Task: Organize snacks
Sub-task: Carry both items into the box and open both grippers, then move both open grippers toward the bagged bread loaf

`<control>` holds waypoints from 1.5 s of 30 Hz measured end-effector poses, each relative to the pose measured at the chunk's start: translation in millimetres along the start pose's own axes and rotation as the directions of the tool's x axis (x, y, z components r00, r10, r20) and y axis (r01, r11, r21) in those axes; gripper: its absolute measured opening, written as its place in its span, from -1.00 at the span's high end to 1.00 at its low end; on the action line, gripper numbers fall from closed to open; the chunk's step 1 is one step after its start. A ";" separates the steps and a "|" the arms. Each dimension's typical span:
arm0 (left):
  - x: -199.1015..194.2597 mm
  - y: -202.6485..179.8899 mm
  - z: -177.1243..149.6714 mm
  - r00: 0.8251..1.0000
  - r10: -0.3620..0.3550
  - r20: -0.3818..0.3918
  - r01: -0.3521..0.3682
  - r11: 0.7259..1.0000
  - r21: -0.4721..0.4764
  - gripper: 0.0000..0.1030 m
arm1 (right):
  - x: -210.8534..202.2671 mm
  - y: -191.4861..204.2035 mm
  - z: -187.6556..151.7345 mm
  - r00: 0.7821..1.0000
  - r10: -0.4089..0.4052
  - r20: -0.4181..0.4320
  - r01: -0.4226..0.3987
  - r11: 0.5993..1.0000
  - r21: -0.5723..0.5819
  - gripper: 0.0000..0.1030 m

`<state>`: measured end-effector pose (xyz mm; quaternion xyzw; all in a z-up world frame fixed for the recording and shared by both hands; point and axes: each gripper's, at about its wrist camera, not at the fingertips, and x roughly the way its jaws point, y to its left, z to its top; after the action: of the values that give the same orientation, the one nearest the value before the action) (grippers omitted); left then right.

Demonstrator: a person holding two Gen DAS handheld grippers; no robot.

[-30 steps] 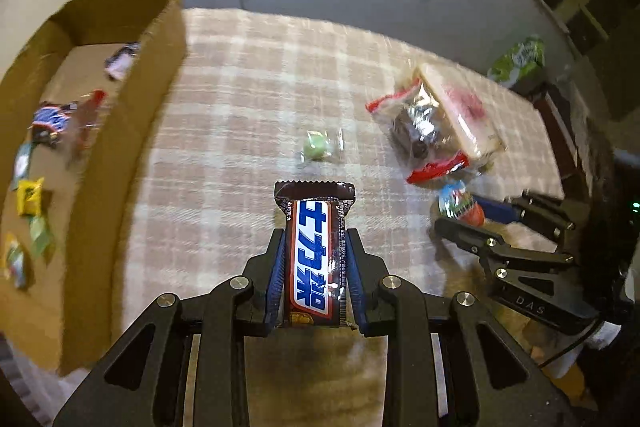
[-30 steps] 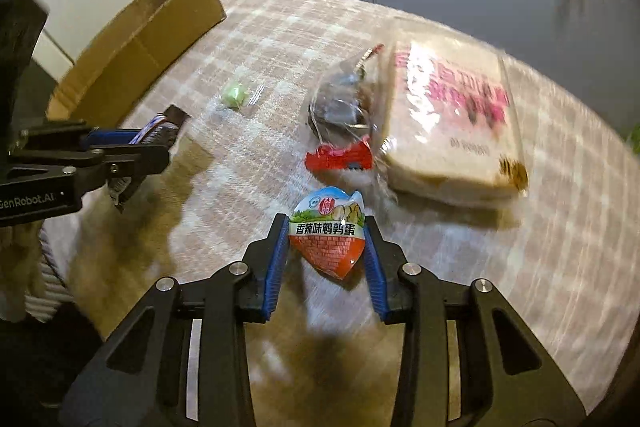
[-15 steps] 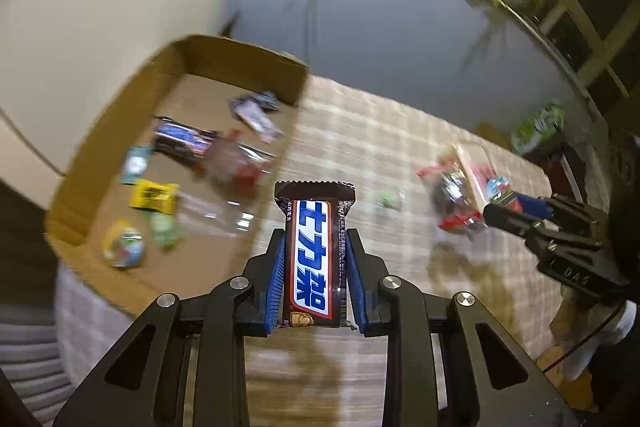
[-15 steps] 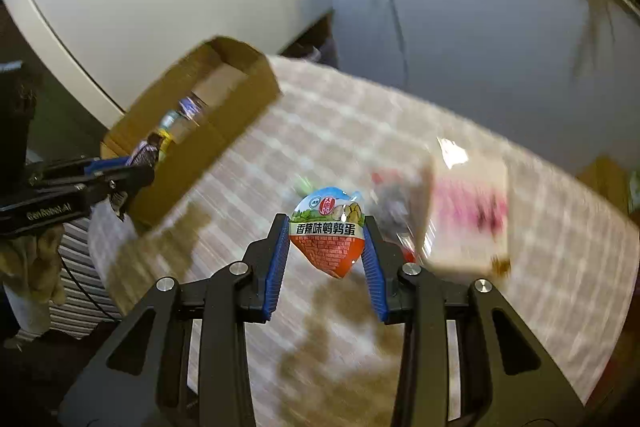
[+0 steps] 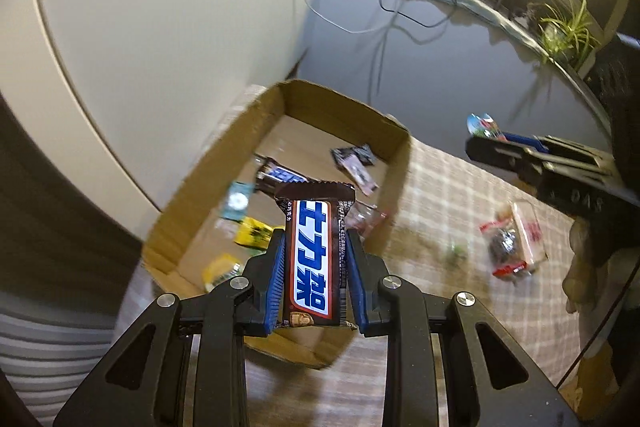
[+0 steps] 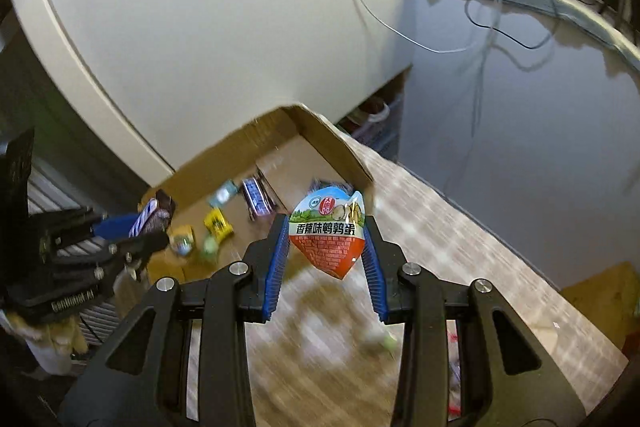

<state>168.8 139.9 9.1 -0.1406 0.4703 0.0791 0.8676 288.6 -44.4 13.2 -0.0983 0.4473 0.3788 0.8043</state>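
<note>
Change since earlier frame: both hand-held grippers now sit higher and nearer the cardboard box (image 5: 400, 147); one second ago they were low over the surface (image 5: 460, 187), and the box now lies ahead of both cameras.
Left hand-held gripper (image 5: 316, 263): clamped on the chocolate bar (image 5: 314, 259), held upright above the near part of the box.
Right hand-held gripper (image 6: 326, 243): clamped on the egg snack pouch (image 6: 328, 231), above the surface, short of the box's side wall.
Box contents: several small wrapped snacks lie on the floor of the box.
Left on surface: a bagged bread pack (image 5: 516, 243) and a small green candy (image 5: 456, 251), well apart from the box.
Step in hand: carry both snacks over the box and release.
Method: bring each load fully inside the rim before opening; lower toward a bare patch of the box floor.
Risk: the pouch is pinched at its edges only and may slip; avoid fast swings.
Sequence: release one snack at a time to keep the two hand-held grippers apart.
</note>
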 end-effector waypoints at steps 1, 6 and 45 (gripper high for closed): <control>0.1 1.8 1.0 1.000 0.006 0.003 -0.006 1.000 -0.002 0.48 | 5.5 1.3 5.4 1.000 0.011 -0.003 -0.011 1.000 0.004 0.28; 6.4 14.5 5.0 1.000 0.030 0.009 -0.029 0.999 -0.019 0.48 | 35.8 8.0 23.1 0.999 0.027 -0.037 -0.027 1.000 0.000 0.28; 10.2 14.7 6.7 0.997 0.075 0.011 -0.075 0.997 -0.028 0.26 | 69.0 9.4 24.7 0.994 0.005 -0.112 -0.001 0.999 0.034 -0.37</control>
<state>175.7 156.1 1.5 -0.1342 0.4691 0.1187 0.8648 319.6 10.4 -25.6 -0.1050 0.4981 0.3662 0.7790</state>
